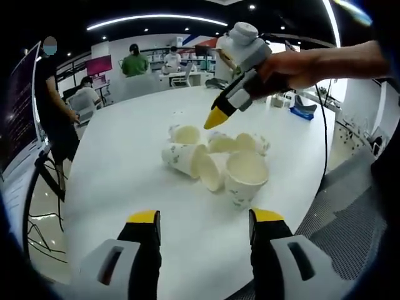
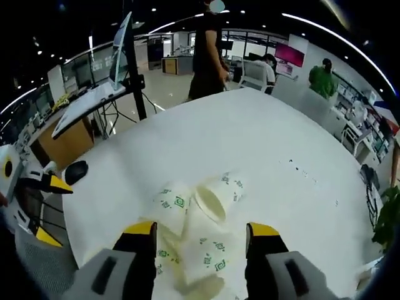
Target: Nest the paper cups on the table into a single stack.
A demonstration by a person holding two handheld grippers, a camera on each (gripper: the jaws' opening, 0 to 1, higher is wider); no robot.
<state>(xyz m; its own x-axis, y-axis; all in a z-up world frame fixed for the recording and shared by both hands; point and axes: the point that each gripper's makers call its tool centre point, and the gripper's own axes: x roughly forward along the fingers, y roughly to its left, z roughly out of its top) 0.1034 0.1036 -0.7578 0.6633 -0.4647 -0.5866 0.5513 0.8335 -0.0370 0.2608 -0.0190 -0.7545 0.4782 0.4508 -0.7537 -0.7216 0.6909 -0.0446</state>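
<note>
A white counter in an open office carries toppled paper cups at frame centre. Left tongs and right tongs both gape, empty.

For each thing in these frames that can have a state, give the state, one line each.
Paper cups: loose cluster on the table, most tipped on their sides, not yet stacked.
Left gripper: jaws open, empty, short of the cups.
Right gripper: jaws open, empty, over the cups.
White table: carries the cups.
</note>
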